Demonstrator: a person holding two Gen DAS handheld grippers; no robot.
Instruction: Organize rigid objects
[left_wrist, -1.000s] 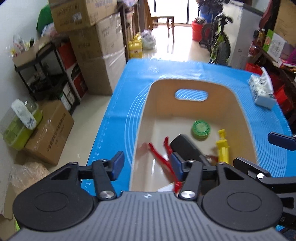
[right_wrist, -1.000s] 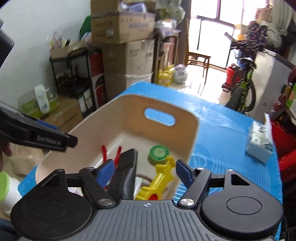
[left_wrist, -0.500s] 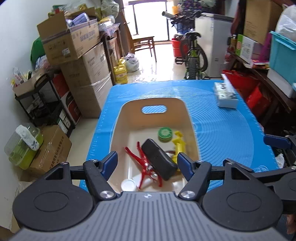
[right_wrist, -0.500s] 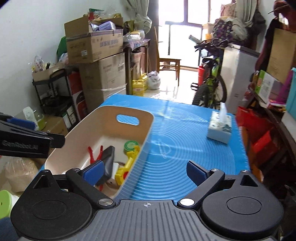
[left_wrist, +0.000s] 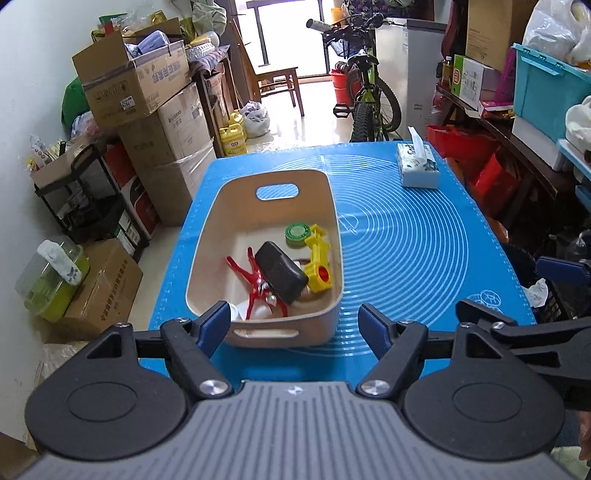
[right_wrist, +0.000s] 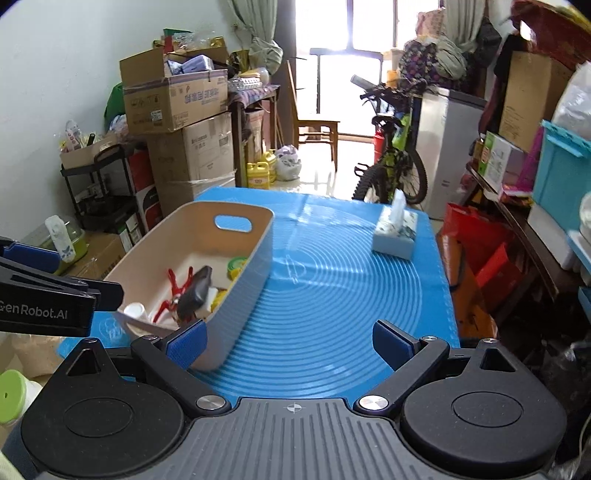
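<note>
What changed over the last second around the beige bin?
Both hand-held grippers drew back from the beige bin: the left hand-held gripper and right hand-held gripper, jaws just opening, are empty. The black case lies released across the red clip. Yellow toy, green lid and tissue box stayed put.

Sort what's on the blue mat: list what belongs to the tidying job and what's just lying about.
Job: beige bin, red clamp, black case, yellow toy, green lid.
Lying about: tissue box.
</note>
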